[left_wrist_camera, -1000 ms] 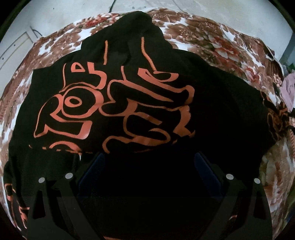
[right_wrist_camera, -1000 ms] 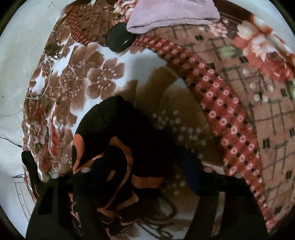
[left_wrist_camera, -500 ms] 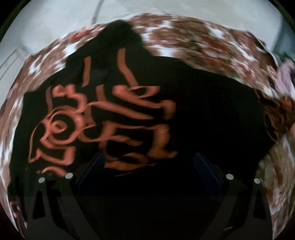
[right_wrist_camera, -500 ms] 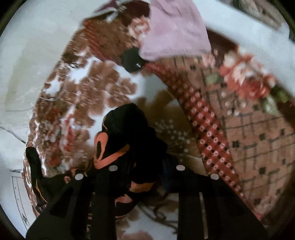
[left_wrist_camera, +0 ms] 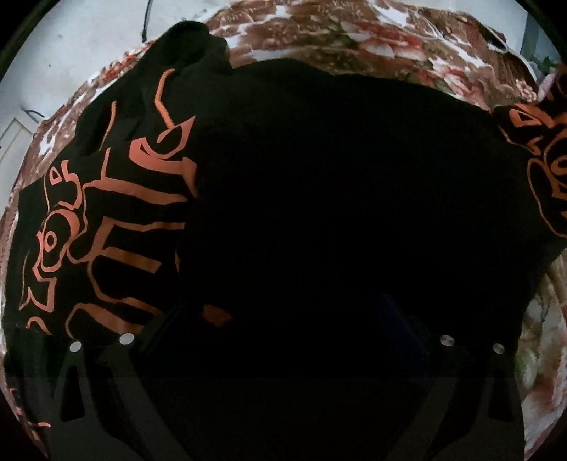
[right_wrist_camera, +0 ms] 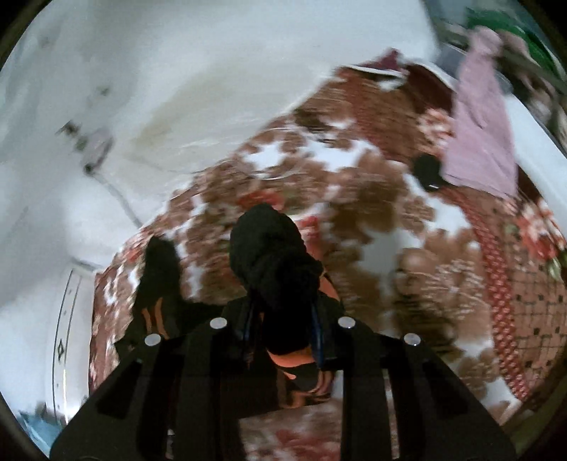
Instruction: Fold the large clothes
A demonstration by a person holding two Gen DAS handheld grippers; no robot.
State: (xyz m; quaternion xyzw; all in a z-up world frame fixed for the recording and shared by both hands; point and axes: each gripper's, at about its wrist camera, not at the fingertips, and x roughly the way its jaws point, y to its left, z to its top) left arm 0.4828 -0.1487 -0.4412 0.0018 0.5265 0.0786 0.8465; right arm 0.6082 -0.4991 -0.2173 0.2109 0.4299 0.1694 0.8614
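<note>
A large black garment (left_wrist_camera: 319, 177) with orange printed lettering lies on a brown floral blanket (left_wrist_camera: 354, 32). A plain black layer covers most of the print. My left gripper (left_wrist_camera: 283, 326) is low over the cloth with its jaws wide apart; its fingertips are lost in the dark fabric. My right gripper (right_wrist_camera: 283, 322) is shut on a bunched black part of the garment (right_wrist_camera: 273, 255) and holds it up off the blanket. More of the garment (right_wrist_camera: 156, 283) trails to the left below.
A pink folded cloth (right_wrist_camera: 482, 131) and a small black object (right_wrist_camera: 427, 172) lie at the far right of the floral blanket (right_wrist_camera: 354, 198). A red patterned border (right_wrist_camera: 496, 283) runs along the right. White floor (right_wrist_camera: 141, 71) lies beyond the blanket.
My right gripper has closed on the bunched cloth and lifted it up. In the left view a plain black layer has come across the orange print from the right.
</note>
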